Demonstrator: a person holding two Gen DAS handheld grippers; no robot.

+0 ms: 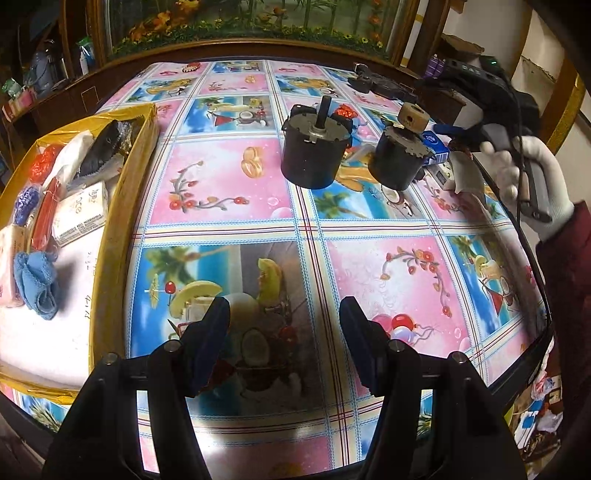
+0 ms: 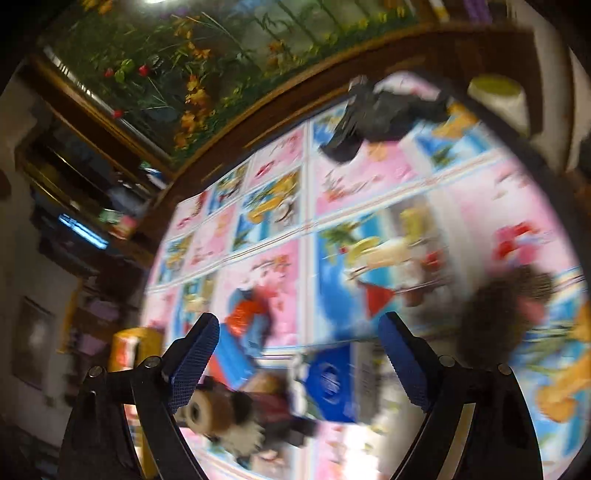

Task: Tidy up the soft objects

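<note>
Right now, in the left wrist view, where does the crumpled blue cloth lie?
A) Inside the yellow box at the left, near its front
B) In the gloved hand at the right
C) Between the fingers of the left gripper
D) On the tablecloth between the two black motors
A: the blue cloth lies inside the yellow box, on its white floor near the front, while the left gripper is open and empty.

Place: a lived-in home room.
Table: a printed oilcloth (image 1: 229, 184) of fruit, palms and flowers.
Wall: a large wood-framed landscape picture (image 1: 243, 18) behind the table.
Shelving: dark wooden shelves (image 1: 48, 85) crowded with bottles and packets.
Clutter: a yellow cardboard box (image 1: 122, 206) of household oddments.
</note>
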